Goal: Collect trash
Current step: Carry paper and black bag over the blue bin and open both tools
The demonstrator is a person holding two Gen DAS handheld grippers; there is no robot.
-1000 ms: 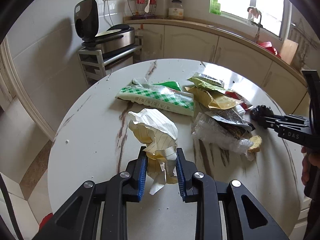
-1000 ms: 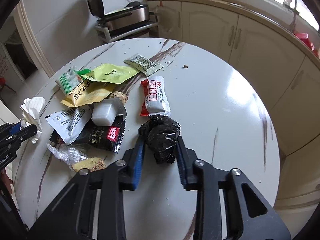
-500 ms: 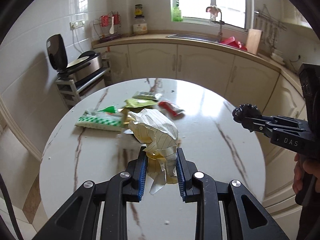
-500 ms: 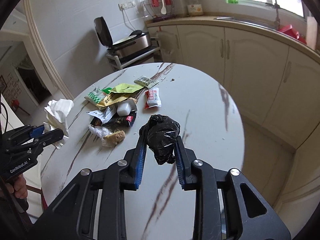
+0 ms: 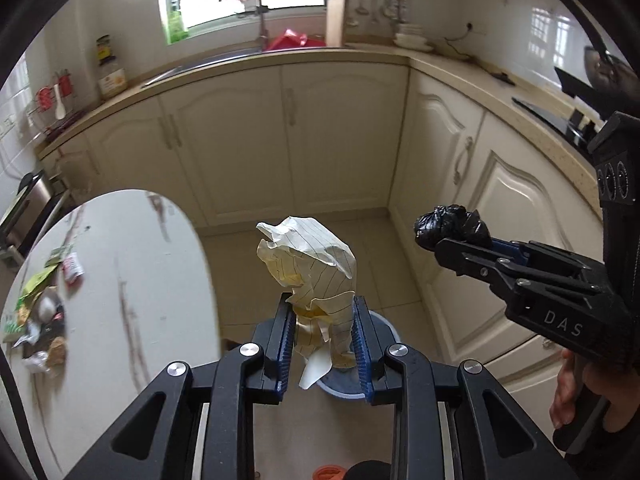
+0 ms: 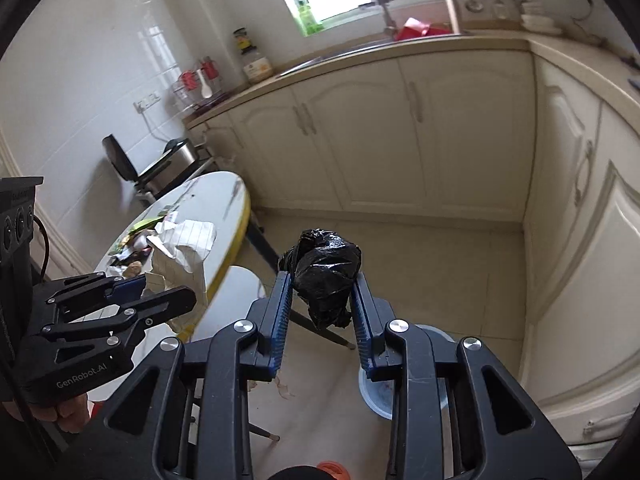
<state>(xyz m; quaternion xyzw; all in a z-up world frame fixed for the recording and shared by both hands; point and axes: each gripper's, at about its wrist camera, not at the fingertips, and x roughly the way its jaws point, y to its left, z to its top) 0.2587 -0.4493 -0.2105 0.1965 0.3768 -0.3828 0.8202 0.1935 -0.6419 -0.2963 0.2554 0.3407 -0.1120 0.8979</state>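
My left gripper is shut on a crumpled ball of lined paper and hangs over the kitchen floor. Straight under it on the floor stands a blue-rimmed bin, mostly hidden by the fingers. My right gripper is shut on a wadded black plastic bag; the same bin shows below its right finger. In the left wrist view the right gripper comes in from the right with the black bag. In the right wrist view the left gripper holds the paper at left.
The round white table lies to the left with several wrappers still on it. Cream cabinets line the back and right. A stool stands by the table. A person's hand grips the right tool.
Both grippers swung off the table to the right, each keeping its load. The table has slid to the left edge of both views and the floor with the bin has come under the fingers.
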